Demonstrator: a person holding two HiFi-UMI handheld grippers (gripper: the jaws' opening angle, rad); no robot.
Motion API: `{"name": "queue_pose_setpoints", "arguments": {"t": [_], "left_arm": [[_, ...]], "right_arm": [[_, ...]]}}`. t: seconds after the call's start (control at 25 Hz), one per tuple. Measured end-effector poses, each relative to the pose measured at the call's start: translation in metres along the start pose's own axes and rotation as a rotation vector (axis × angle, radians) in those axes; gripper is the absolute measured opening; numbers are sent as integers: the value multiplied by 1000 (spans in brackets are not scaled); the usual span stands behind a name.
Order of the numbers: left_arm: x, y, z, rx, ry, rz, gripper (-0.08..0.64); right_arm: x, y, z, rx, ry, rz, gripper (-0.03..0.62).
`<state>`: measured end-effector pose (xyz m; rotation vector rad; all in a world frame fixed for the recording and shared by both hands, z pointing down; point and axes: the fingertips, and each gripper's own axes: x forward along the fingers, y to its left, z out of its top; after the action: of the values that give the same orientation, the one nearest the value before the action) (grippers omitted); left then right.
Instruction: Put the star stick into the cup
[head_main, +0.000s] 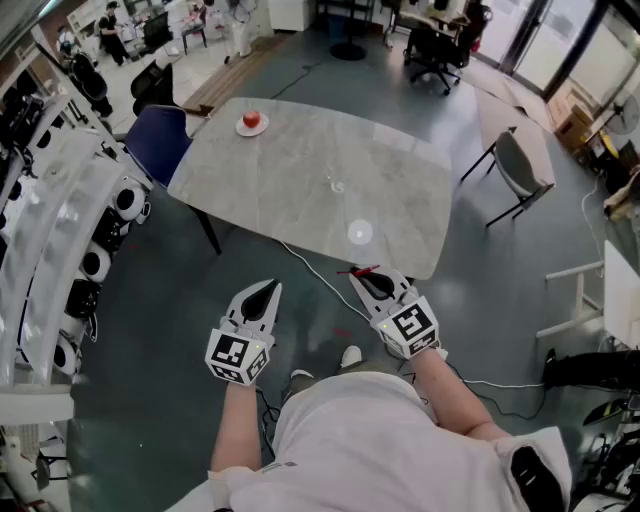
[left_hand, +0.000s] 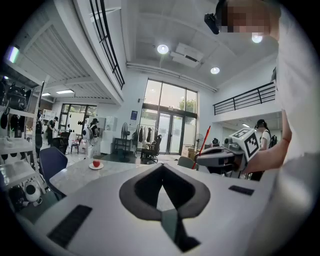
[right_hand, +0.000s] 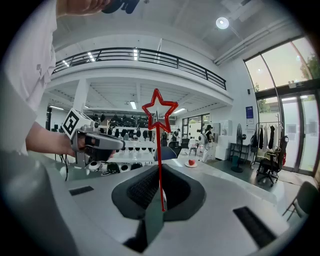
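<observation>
1. Head view
   - The person stands short of the near edge of the grey marble table (head_main: 300, 160).
   - The right gripper (head_main: 368, 283) is clenched on the star stick (head_main: 358, 270), which is held at the jaw tips over the floor, not yet over the tabletop.
   - The left gripper (head_main: 262, 295) is beside it with jaws pressed together and nothing in them.
   - A small clear vessel mid-table is likely the cup (head_main: 338, 185), though it is too small to be sure.
   - The step in hand reads as the carry. The next move calls for stepping in, reaching past the near edge and lowering the stick's plain end into the cup mouth.
   - Room: the tabletop is mostly bare, and the apple on a plate (head_main: 252, 122) is well apart at the far corner.
   - A blue chair (head_main: 160, 135) stands off the left corner and a grey chair (head_main: 525, 165) off the right.
   - A floor cable (head_main: 310, 270) runs near the feet and could catch a foot.

2. Left gripper view
   - The left gripper (left_hand: 162, 200) has its jaws together, with nothing between them.
   - The right gripper (left_hand: 220, 157) shows close by, with the red shaft rising from it.

3. Right gripper view
   - The right gripper (right_hand: 161, 200) clamps the shaft near its lower end.
   - The star stick (right_hand: 159, 112) stands upright with the star on top.
   - Only a short tail shows below the grip, so the stick will probably need tipping or a low approach.
   - The cup is not made out here
</observation>
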<state>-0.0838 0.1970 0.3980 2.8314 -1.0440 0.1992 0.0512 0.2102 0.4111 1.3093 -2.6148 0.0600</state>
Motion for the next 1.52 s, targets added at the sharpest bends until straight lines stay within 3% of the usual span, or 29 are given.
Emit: {"name": "queue_pose_setpoints", "arguments": {"t": [0.24,0.44,0.76,0.96,1.16,1.52], "left_arm": [[35,-22,3,48,12,8,2],[63,-31,2,112,52,32,2],[95,-31,2,134,92,50,2],[110,12,-4,116,95,21,2],[133,69,-8,110,112,-56,2],[163,191,0,212,156,-165,2]], "right_arm": [[-14,-25,-8,-37,1,30,25],[-24,-61,-16,20,-31,30,25],[-11,-92,-28,17,-8,46,25],[30,-100,-31,41,15,13,25],[83,-116,-25,63,53,-42,25],[183,-136,-13,72,124,-169,25]]}}
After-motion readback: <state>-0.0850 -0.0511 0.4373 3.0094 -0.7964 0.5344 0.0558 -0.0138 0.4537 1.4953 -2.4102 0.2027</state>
